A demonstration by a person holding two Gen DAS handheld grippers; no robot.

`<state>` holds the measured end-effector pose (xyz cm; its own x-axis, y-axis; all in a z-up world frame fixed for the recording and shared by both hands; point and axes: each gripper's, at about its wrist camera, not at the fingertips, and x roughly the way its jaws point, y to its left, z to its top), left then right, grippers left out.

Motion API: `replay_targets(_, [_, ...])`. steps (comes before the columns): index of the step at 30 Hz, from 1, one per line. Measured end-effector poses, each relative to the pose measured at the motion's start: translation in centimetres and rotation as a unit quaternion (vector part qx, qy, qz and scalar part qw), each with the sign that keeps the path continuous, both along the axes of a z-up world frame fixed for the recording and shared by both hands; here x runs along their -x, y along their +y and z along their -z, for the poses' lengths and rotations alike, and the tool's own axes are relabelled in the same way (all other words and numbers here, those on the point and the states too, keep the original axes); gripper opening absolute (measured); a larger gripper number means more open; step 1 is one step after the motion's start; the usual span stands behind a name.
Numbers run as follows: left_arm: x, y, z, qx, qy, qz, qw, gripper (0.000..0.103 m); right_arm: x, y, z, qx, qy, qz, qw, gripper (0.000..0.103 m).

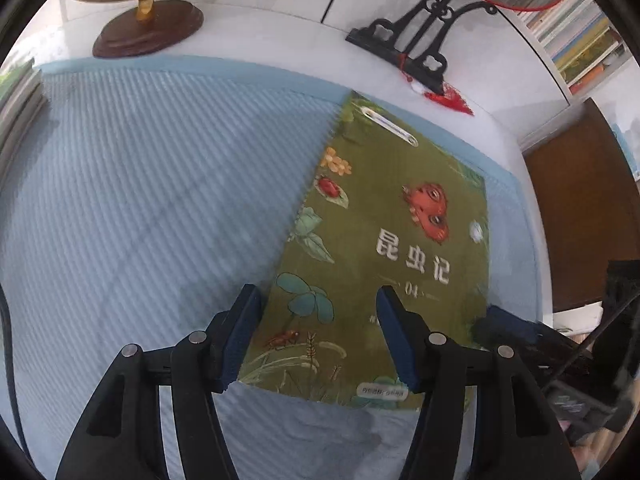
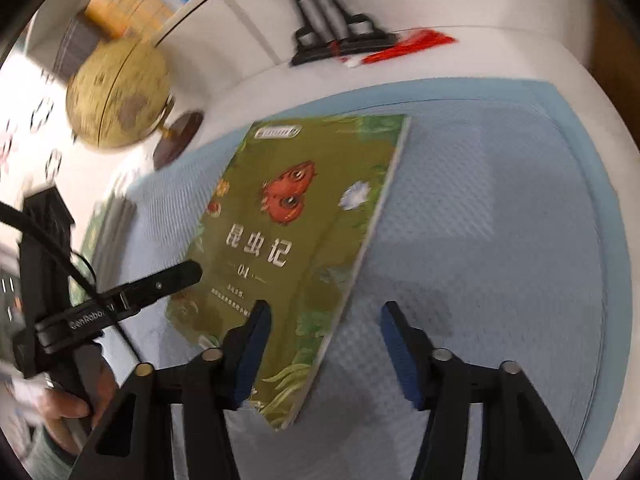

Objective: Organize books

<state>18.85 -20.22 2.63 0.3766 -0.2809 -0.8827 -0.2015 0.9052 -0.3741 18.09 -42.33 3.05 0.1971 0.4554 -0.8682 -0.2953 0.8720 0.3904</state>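
Note:
A green picture book [image 1: 392, 208] with a red butterfly on its cover lies on the blue mat [image 1: 140, 200]. My left gripper [image 1: 318, 300] hovers open over the book's near left corner, one finger beside the left edge and the other over the cover. In the right wrist view the same book [image 2: 304, 216] lies slanted, and my right gripper [image 2: 326, 312] stands open across its near right edge, with nothing pressed between the pads. The left gripper's finger [image 2: 160, 284] reaches in from the left. A dark blue pad of the right gripper [image 1: 504, 324] shows at the book's near right.
A stack of books [image 1: 20, 100] sits at the mat's left edge. A globe [image 1: 136, 20] and a black ornament stand [image 1: 416, 40] with a red tassel [image 1: 448, 98] stand behind the mat. A bookshelf [image 1: 580, 40] is at the far right. A hand [image 2: 72, 404] holds the left gripper.

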Motion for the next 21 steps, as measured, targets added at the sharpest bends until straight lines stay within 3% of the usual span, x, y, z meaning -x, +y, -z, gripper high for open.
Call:
replay_targets(3, [1.7, -1.4, 0.0, 0.032, 0.010, -0.015, 0.9993, 0.057, 0.4, -0.4, 0.1, 0.022, -0.030, -0.023, 0.999, 0.046])
replay_targets(5, [3.6, -3.0, 0.0, 0.031, 0.013, -0.014, 0.9993, 0.057, 0.8, -1.8, 0.1, 0.015, -0.023, -0.036, 0.999, 0.046])
replay_targets(9, [8.7, -6.2, 0.5, 0.081, 0.017, -0.020, 0.9964, 0.057, 2.7, -4.9, 0.3, 0.016, -0.014, -0.060, 0.998, 0.046])
replay_targets(14, [15.3, -10.9, 0.8, 0.106, 0.020, -0.011, 0.9941, 0.057, 7.7, -8.1, 0.1, 0.051, -0.023, -0.093, 0.994, 0.046])
replay_targets(21, [23.6, -15.5, 0.9, 0.139, 0.002, -0.032, 0.9898, 0.057, 14.7, -12.5, -0.3, 0.076, -0.012, -0.094, 0.993, 0.048])
